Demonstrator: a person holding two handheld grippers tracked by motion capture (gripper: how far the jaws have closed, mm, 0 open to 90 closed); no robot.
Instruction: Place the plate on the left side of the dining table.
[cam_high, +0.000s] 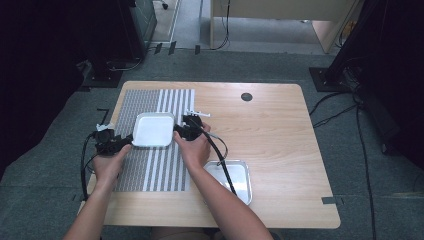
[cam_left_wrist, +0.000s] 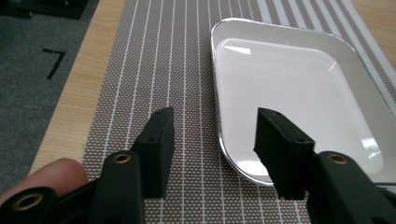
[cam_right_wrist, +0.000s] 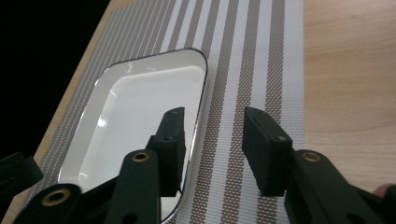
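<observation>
Left gripper (cam_high: 125, 144): at the white tray's (cam_high: 153, 129) 8 o'clock corner in the high view, jaws parted to a middling width. In the left gripper view the tray's (cam_left_wrist: 299, 88) rim edge lies between the two jaws, one jaw over the mat (cam_left_wrist: 154, 70), the other over the tray's inside; neither pad presses on the rim.

Right gripper (cam_high: 178, 131): at the tray's 3 o'clock edge, jaws likewise parted to a middling width. In the right gripper view one jaw stands over the tray's (cam_right_wrist: 135, 116) inside, the other over the mat (cam_right_wrist: 243, 60), the rim between them and not gripped.

White tray: rectangular, rounded corners, empty, flat on the striped mat (cam_high: 150, 167), toward the mat's 12 o'clock end.

Mat: woven, brown with white stripes, on the table's (cam_high: 280, 130) 9 o'clock half.

Metal tray (cam_high: 242, 178): at 5 o'clock from the white tray, on bare wood, partly crossed by the right forearm (cam_high: 220, 200) and cable (cam_high: 220, 155).

Dark round port (cam_high: 246, 96): near the table's 12 o'clock edge.
</observation>
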